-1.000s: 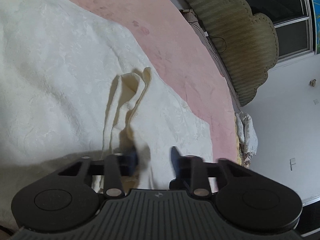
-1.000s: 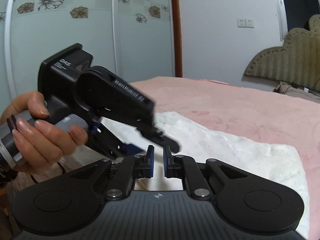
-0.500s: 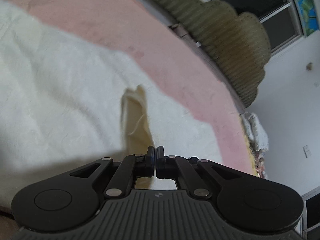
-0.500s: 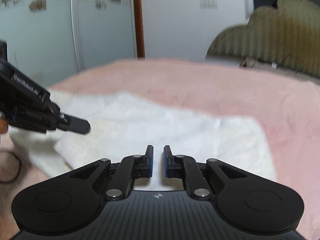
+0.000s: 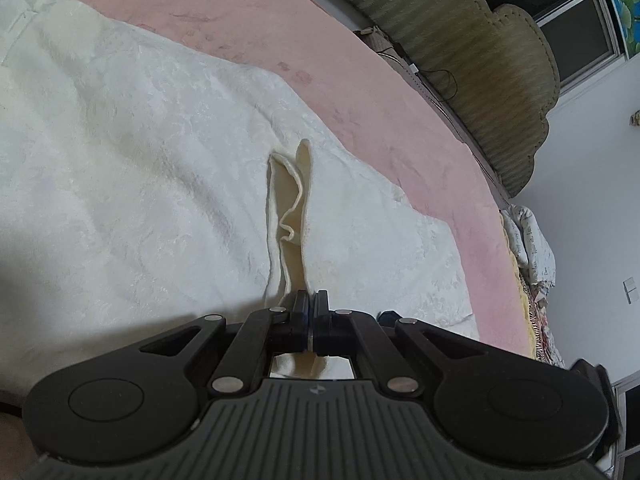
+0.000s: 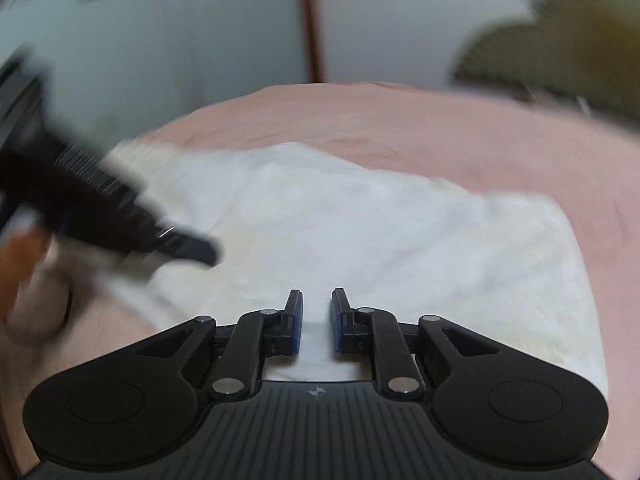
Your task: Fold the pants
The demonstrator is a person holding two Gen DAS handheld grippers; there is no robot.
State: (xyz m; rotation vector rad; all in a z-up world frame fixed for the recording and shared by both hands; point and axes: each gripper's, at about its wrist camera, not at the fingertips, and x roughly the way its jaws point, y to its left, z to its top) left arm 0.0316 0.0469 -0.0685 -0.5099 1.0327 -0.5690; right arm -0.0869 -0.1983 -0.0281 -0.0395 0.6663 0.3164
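I am now pinching a ridge of the white pants in my left gripper: a second ago its jaws were standing apart over a loose pleat of cloth, and now they are pressed together with the cream-coloured fold running up out of them. The pants are lying spread across the pink bed, and the pinched fold is rising a little off the flat fabric. My right gripper is hovering low over the near part of the same garment, and its jaws are opening, with only a narrow gap so far and nothing between them but the cloth lying below. That view is blurred, so I cannot tell whether its tips are touching the fabric. As I read it, one side is secured and the other is getting ready to take its own hold, so the fold itself is not yet begun.
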